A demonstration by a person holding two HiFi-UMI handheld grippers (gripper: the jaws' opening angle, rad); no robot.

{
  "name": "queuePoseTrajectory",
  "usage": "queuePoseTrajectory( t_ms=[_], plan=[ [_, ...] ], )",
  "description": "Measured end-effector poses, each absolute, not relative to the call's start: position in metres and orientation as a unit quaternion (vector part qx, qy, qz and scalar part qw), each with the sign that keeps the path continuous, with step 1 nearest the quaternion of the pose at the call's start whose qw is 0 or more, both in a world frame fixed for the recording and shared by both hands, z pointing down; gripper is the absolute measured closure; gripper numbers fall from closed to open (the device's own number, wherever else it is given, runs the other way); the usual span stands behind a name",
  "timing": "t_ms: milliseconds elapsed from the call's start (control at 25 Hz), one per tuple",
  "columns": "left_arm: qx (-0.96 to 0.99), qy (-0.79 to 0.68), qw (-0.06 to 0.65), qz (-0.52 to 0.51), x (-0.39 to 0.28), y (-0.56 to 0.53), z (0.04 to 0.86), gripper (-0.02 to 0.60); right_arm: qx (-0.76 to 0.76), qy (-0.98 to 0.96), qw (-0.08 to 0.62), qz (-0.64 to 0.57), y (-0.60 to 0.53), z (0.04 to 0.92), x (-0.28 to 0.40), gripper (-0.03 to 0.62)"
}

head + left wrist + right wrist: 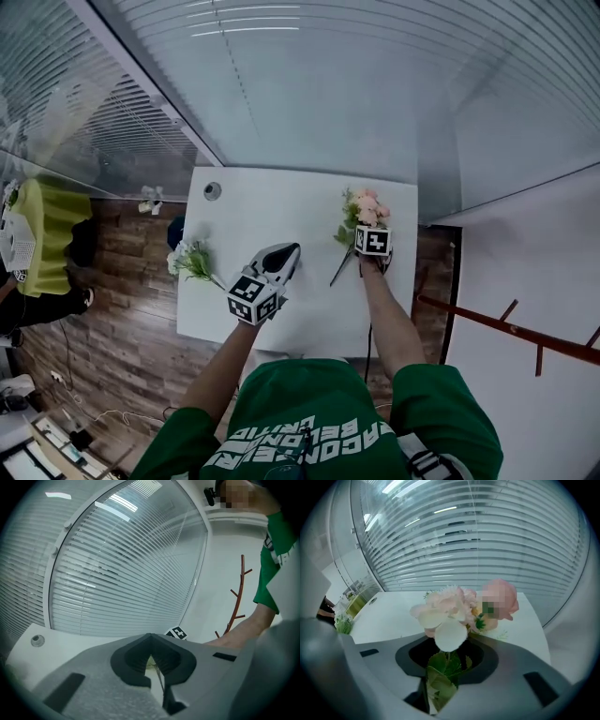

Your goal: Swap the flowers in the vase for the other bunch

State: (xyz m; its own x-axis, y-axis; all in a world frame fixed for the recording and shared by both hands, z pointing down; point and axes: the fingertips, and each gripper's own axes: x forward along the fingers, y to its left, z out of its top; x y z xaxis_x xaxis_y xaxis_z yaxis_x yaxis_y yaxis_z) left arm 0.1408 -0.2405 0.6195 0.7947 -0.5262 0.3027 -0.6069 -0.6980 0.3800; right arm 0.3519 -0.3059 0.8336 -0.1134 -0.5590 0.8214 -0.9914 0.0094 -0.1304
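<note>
A bunch of pink and cream flowers with green leaves (449, 617) is clamped by its leafy stems between the grey jaws of the right gripper (448, 662) (the blooms stand just beyond the tips). A flat white tabletop (391, 616) is seen behind, backed by white slatted blinds (487, 541).

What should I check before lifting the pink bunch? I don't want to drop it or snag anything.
1. Right gripper closed on the pink bunch, leaves pinched between its jaws: ok.
2. Left gripper free: jaws slightly apart, a thin stem shows in the gap: cannot tell.
3. White bunch out of the way, at the table's left edge: ok.
4. Left gripper apart from the pink bunch: ok.
5. Vase located: not ok, no view shows one.
</note>
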Motion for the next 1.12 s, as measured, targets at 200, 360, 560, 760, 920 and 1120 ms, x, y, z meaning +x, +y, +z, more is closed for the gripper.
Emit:
queuePoseTrajectory(
  t_ms=[200,360,560,760,920,1120],
  plan=[
    [0.919,-0.31,0.231,0.08,0.135,-0.242,0.614,0.574,0.607,-0.665,0.261,0.348,-0.306,0.809,0.35,0.48],
    [0.92,-0.314,0.223,0.072,0.122,-0.246,0.601,0.574,0.62,-0.681,0.239,0.307,-0.313,0.771,0.347,0.488],
    [0.923,-0.315,0.21,0.063,0.106,-0.247,0.593,0.574,0.639,-0.699,0.208,0.245,-0.317,0.72,0.344,0.497],
    [0.927,-0.313,0.2,0.052,0.085,-0.246,0.564,0.574,0.655,-0.717,0.17,0.168,-0.317,0.633,0.33,0.502],
    [0.93,-0.312,0.189,0.047,0.064,-0.247,0.557,0.574,0.664,-0.729,0.132,0.097,-0.315,0.573,0.31,0.503],
    [0.933,-0.311,0.177,0.04,0.036,-0.25,0.545,0.574,0.665,-0.74,0.098,0.021,-0.309,0.502,0.276,0.505]
  ],
)
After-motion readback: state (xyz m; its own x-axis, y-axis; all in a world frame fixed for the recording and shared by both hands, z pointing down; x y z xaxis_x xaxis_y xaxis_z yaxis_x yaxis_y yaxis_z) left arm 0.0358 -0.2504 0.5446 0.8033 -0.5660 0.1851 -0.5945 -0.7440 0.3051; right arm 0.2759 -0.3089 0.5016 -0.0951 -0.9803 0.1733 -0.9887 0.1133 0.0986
